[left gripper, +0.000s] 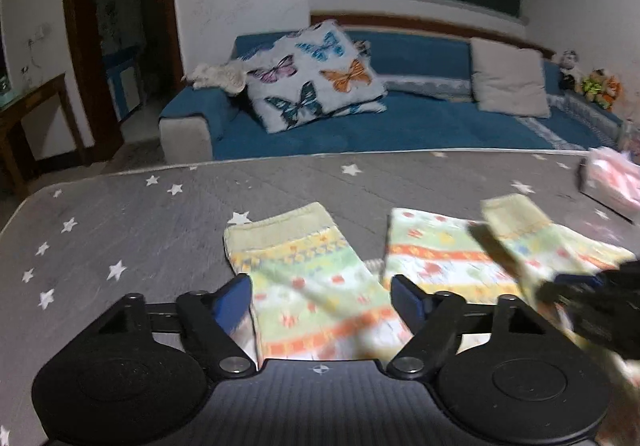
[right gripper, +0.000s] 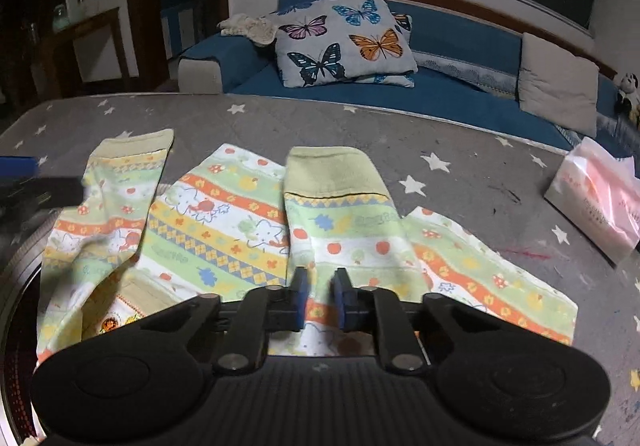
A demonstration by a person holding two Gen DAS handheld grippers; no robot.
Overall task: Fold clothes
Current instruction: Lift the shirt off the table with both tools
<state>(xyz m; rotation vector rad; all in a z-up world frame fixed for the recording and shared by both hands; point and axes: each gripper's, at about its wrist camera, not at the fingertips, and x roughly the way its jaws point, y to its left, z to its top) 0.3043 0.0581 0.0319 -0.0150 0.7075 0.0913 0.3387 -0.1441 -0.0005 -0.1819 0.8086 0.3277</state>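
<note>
Two grippers are in my views, both over a grey star-print table (right gripper: 460,134) that carries one patterned garment (right gripper: 224,214). The garment lies spread on the near part of the table, with two sleeves ending in plain yellow-green cuffs. In the right wrist view, my right gripper (right gripper: 322,300) has its blue pads drawn close together, pinching the cloth at the base of the right sleeve (right gripper: 340,214), which lies folded across the body of the garment with its cuff pointing away from me. The pads stand slightly apart with the fabric bunched between them. In the left wrist view, my left gripper (left gripper: 322,300) has its jaws spread wide, with the left sleeve (left gripper: 304,266) lying between the pads; I cannot see either pad pressing on it, and this frame is motion-blurred. One container is present: a pink-and-white plastic bag (right gripper: 596,198) at the far right of the table, well apart from the garment. Its contents cannot be made out. Behind the table stands a blue sofa (right gripper: 440,94) bearing a butterfly cushion (right gripper: 344,38) and a plain beige cushion (right gripper: 560,82), with soft toys (left gripper: 592,82) at its right end.
</note>
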